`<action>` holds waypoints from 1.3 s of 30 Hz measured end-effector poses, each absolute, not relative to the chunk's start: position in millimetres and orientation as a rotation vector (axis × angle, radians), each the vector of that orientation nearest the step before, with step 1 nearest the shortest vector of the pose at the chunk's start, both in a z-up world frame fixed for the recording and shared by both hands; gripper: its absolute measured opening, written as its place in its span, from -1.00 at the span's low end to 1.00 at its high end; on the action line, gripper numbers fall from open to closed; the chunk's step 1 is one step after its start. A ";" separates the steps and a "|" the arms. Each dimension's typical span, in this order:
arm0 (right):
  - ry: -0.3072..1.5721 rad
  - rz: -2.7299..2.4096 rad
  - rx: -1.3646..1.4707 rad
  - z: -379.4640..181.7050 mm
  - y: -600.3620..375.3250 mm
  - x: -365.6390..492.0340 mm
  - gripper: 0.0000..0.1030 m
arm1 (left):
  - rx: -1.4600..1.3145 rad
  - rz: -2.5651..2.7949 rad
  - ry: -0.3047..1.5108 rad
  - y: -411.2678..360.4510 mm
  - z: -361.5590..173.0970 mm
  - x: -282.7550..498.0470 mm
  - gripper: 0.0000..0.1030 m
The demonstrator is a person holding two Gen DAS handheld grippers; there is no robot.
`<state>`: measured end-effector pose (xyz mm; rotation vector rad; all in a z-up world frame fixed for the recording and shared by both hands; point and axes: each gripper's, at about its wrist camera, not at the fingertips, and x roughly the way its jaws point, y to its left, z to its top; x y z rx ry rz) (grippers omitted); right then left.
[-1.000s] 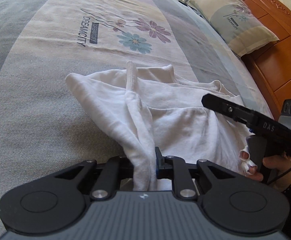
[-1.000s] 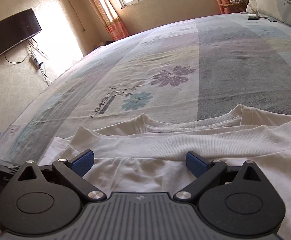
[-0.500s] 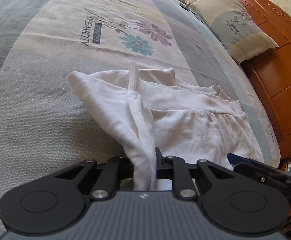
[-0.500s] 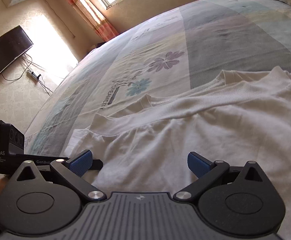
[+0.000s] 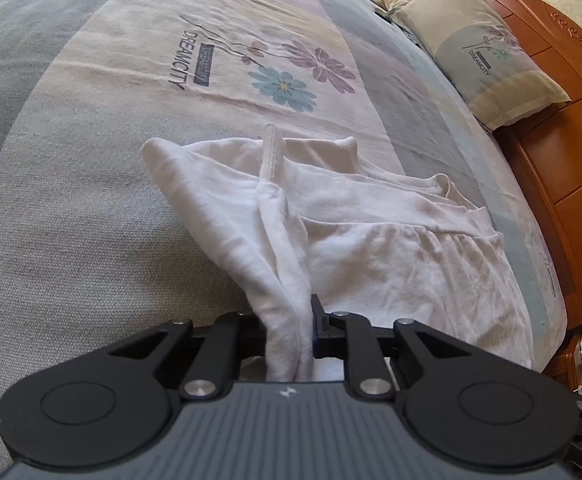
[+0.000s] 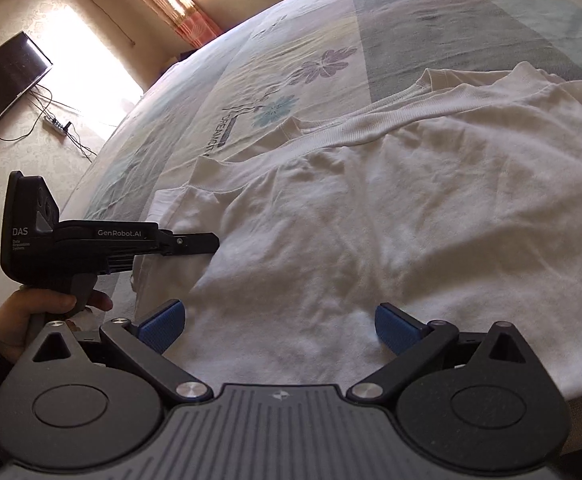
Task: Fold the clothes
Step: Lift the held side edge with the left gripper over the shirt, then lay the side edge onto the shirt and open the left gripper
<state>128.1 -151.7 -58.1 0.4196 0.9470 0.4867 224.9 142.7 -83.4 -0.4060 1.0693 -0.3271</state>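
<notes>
Nearest the left wrist camera, the left gripper [image 5: 289, 336] pinches a bunched fold of the white shirt [image 5: 371, 240], its fingers drawn in tight on the cloth, which hangs down between them. From that pinch the fabric rises in a twisted ridge toward a ribbed hem, then spreads flat to the right across the bedspread [image 5: 91, 200]. In the right wrist view the right gripper [image 6: 279, 326] hovers over the near part of the same shirt with its blue pads [image 6: 395, 328] spread wide and nothing between them. To its left a hand [image 6: 31, 316] grips the handle of the other gripper, whose black nose reaches the shirt's left edge. The shirt lies on the near side of the bed, its ribbed collar toward the far side. Beyond it the bedspread shows a flower print [image 5: 303, 76] with lettering. Further off, a pillow [image 5: 483, 48] leans against the wooden headboard [image 5: 563, 140], and a dark screen [image 6: 3, 80] hangs on the wall beside a sunlit curtain [image 6: 179, 4].
</notes>
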 end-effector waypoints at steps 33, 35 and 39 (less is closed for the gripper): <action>0.642 0.453 0.538 -14.0 -304.6 70.7 1.00 | -0.430 -0.449 1.074 10.4 29.0 240.5 -0.75; 0.632 0.439 0.543 -13.9 -312.5 67.6 1.00 | -0.428 -0.460 1.080 -5.8 30.0 244.4 -0.75; 0.610 0.418 0.558 -13.4 -327.7 60.1 1.00 | -0.429 -0.480 1.096 -36.0 29.4 252.4 -0.74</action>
